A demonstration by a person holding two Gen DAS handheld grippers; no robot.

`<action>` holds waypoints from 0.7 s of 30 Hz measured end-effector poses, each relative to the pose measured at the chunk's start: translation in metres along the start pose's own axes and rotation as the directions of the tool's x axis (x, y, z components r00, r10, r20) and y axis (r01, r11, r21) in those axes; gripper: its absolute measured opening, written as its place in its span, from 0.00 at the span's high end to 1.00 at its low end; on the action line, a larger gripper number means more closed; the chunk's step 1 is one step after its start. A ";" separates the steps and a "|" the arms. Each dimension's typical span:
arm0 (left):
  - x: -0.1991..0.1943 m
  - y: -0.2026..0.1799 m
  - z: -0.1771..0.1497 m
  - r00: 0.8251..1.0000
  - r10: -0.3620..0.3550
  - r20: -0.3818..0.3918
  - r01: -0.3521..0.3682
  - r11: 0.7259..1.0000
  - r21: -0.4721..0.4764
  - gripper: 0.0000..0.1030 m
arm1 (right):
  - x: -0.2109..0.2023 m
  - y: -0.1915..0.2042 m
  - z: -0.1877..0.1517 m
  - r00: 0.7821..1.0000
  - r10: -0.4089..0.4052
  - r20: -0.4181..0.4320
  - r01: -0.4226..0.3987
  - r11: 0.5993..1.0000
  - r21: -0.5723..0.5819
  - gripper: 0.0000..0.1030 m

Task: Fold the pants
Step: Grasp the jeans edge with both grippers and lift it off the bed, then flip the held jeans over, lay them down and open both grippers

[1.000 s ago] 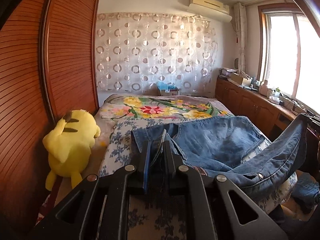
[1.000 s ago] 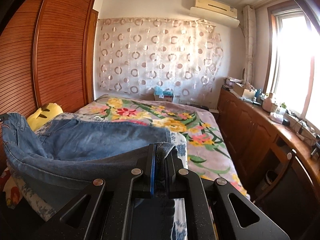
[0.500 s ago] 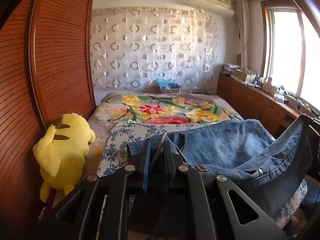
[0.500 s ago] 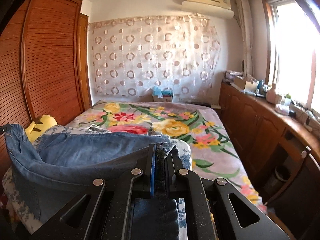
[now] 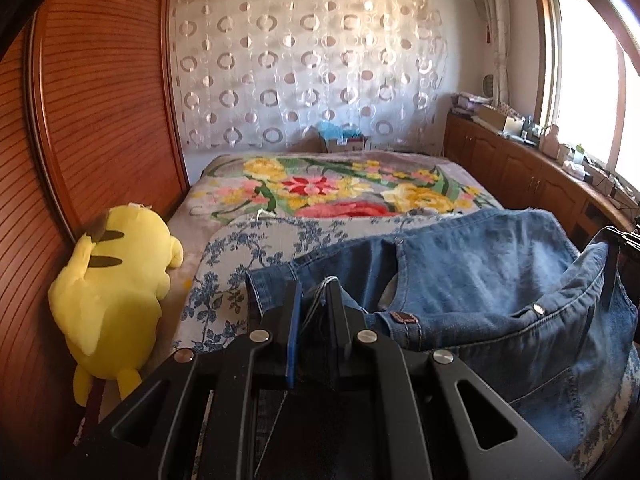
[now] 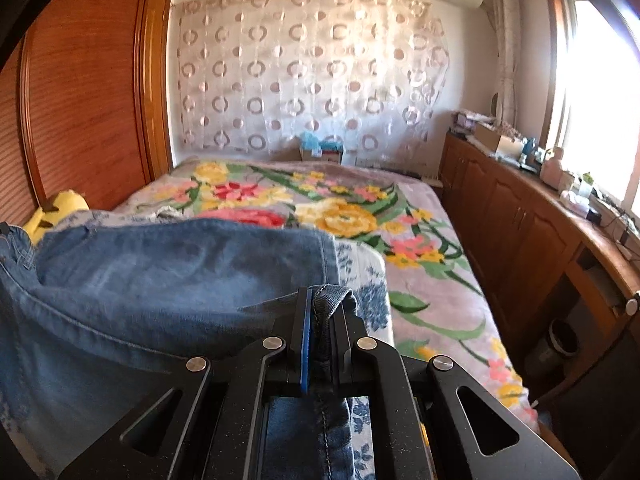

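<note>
Blue denim pants (image 5: 480, 280) hang stretched between my two grippers above the near end of the bed (image 5: 348, 188). My left gripper (image 5: 314, 292) is shut on one end of the waistband, with denim pinched between its pads. The waistband, with a rivet and a brown label, sags across to the right edge of that view. In the right wrist view the pants (image 6: 160, 280) spread to the left, and my right gripper (image 6: 322, 300) is shut on a folded bit of the waistband. The legs lie forward on a blue-flowered sheet (image 5: 272, 240).
A yellow plush toy (image 5: 116, 292) lies at the bed's left edge against the wooden wardrobe (image 5: 88, 120). Wooden cabinets (image 6: 520, 224) with clutter on top run along the right under the window. A floral blanket (image 6: 320, 200) covers the far bed, and a box (image 5: 344, 142) stands by the curtain.
Both grippers have drawn back toward the near end of the bed and sunk a little, dragging the pants with them. More of the flowered sheet and blanket shows beyond the denim.
</note>
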State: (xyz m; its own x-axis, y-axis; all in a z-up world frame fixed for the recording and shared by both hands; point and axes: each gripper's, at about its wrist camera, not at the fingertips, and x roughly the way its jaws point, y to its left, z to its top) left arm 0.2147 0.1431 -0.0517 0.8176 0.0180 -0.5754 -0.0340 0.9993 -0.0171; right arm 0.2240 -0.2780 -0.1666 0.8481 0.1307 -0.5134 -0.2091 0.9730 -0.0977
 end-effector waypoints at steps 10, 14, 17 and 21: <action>0.009 0.002 0.010 1.000 0.010 0.003 -0.010 1.000 -0.008 0.88 | -0.001 -0.008 0.036 1.000 0.006 0.002 -0.006 1.000 0.000 0.93; -0.004 0.009 0.033 0.995 0.053 0.085 -0.051 0.998 -0.021 0.97 | -0.014 -0.014 0.068 0.998 -0.010 0.054 0.011 1.000 -0.018 0.93; 0.001 0.017 0.047 0.995 0.052 0.084 -0.050 0.998 -0.026 0.97 | -0.021 -0.017 0.095 0.996 -0.006 0.091 0.008 1.000 -0.022 0.93; 0.014 0.020 0.047 0.999 0.005 0.048 -0.004 1.000 -0.018 0.97 | -0.018 -0.010 0.112 0.995 -0.013 0.098 0.020 0.998 -0.068 0.93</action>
State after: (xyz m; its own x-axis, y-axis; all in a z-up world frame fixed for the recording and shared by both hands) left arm 0.2522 0.1645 -0.0212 0.8439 0.0249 -0.5359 -0.0479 0.9984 -0.0291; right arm 0.2647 -0.2688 -0.0609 0.8946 0.1361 -0.4257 -0.2247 0.9603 -0.1651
